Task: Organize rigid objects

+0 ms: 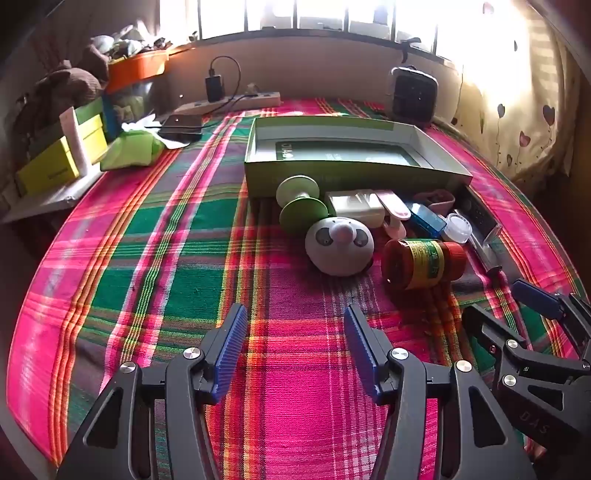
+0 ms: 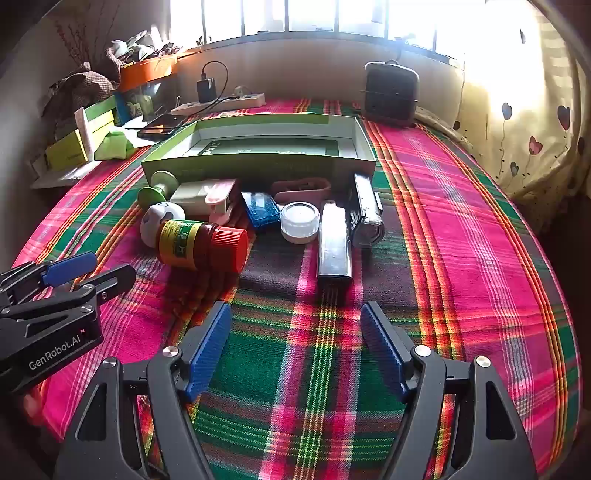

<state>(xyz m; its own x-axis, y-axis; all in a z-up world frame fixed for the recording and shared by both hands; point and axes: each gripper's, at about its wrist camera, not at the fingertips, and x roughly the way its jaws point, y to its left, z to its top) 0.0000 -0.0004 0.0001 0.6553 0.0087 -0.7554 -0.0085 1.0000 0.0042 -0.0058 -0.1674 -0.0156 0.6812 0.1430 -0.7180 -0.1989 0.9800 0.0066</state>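
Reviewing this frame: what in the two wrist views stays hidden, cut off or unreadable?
- Box floor: its near wall hides the front strip in both views.
- Pink item: blue case and clear jar cover its lower part in the right view; identity unclear.
- Jar label: print too small to read in either view.
- Window: overexposed, nothing outside visible.
- Right gripper: body cut by the left view's edge.
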